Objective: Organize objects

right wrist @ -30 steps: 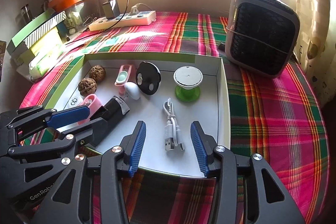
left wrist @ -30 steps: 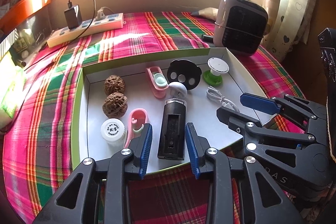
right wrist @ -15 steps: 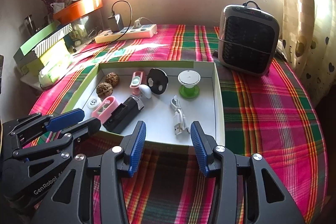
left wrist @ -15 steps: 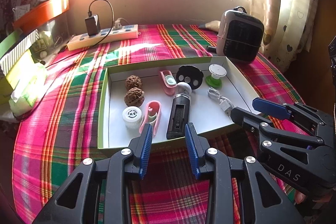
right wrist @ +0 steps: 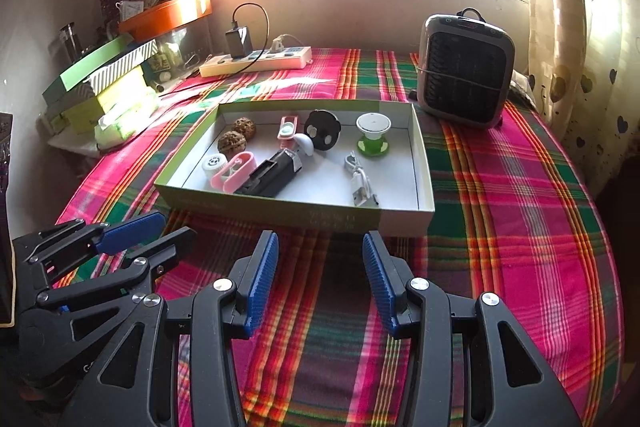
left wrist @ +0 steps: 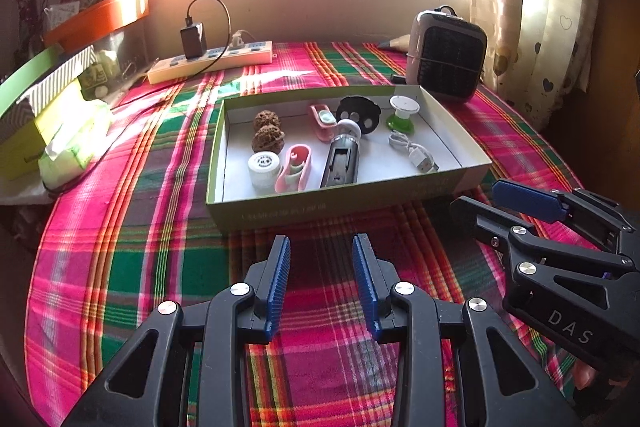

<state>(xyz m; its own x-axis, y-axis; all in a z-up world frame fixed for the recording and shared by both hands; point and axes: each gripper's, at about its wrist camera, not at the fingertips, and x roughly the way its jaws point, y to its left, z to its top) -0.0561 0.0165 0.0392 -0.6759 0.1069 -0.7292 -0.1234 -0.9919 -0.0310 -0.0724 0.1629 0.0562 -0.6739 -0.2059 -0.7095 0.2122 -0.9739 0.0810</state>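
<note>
A shallow green box (left wrist: 344, 205) (right wrist: 288, 213) with a white floor sits mid-table. In it lie two walnuts (left wrist: 267, 139) (right wrist: 231, 142), a white round cap (left wrist: 263, 166), two pink clips (left wrist: 294, 173), a black device (left wrist: 340, 165) (right wrist: 272, 173), a black disc (left wrist: 357, 110), a green and white spool (left wrist: 403, 111) (right wrist: 373, 135) and a white USB cable (left wrist: 414, 153) (right wrist: 360, 181). My left gripper (left wrist: 321, 281) is open and empty, in front of the box. My right gripper (right wrist: 319, 277) is open and empty, also in front of it.
A small heater (right wrist: 466, 83) stands at the back right. A power strip with a charger (right wrist: 256, 61) lies at the back. Green boxes and tissues (right wrist: 108, 95) are stacked at the left. A plaid cloth (right wrist: 500, 227) covers the table.
Both grippers have drawn back from over the box toward the near edge of the table and stayed open and empty. The objects in the box have not moved.
</note>
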